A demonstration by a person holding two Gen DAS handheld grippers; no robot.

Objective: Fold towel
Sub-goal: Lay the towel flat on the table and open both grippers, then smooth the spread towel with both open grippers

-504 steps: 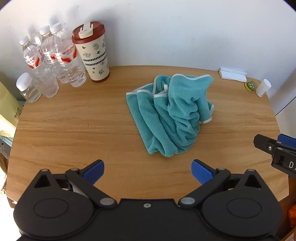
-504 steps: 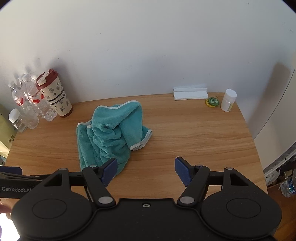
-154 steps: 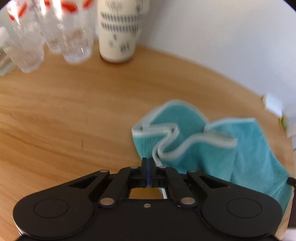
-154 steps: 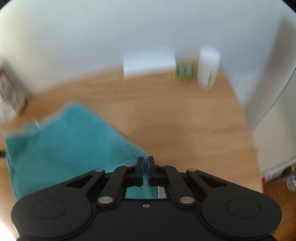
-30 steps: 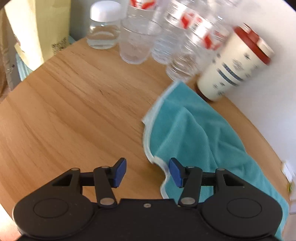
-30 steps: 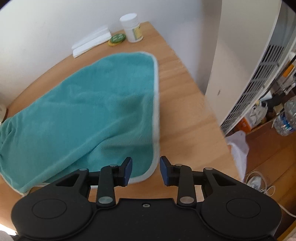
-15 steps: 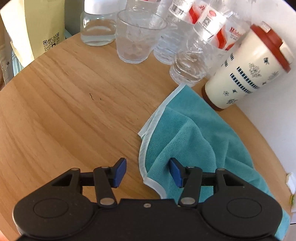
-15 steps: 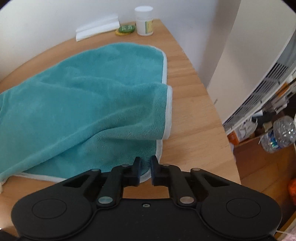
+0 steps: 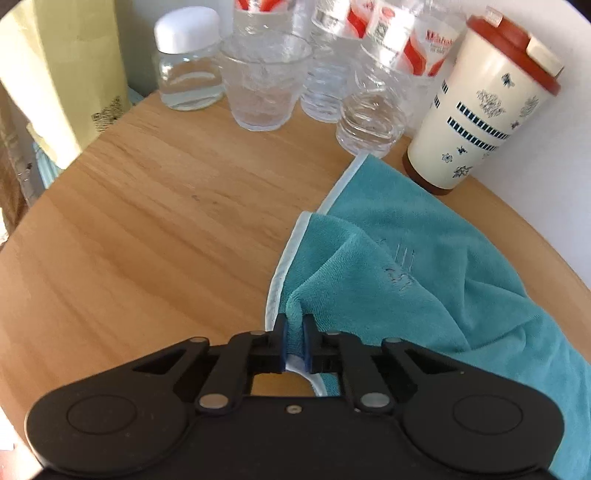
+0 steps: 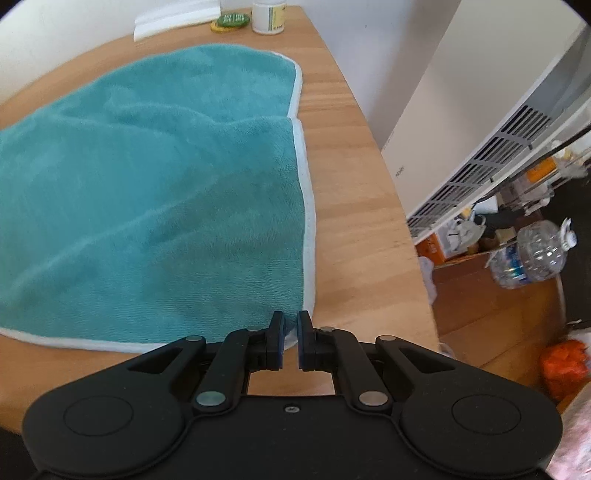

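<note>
A teal towel (image 9: 413, 266) with a white hem lies spread over the wooden table (image 9: 147, 229). In the left wrist view its near left corner is bunched up between the blue pads of my left gripper (image 9: 294, 338), which is shut on it. The far left corner lies flat near the cup. In the right wrist view the towel (image 10: 155, 192) spreads leftward, and its near right corner sits between the pads of my right gripper (image 10: 290, 339), which is shut on it. The right hem has a small fold partway along.
At the back left stand a red-lidded patterned cup (image 9: 480, 107), several water bottles (image 9: 373, 85), a glass (image 9: 264, 81) and a jar (image 9: 188, 62). A white pill bottle (image 10: 269, 16), green lid (image 10: 231, 19) and white paper (image 10: 173, 18) sit far right. The table edge (image 10: 399, 221) drops off to the right.
Both grippers went from open to shut on the towel's near corners. The left one pinched and bunched its corner; the right one has the right corner.
</note>
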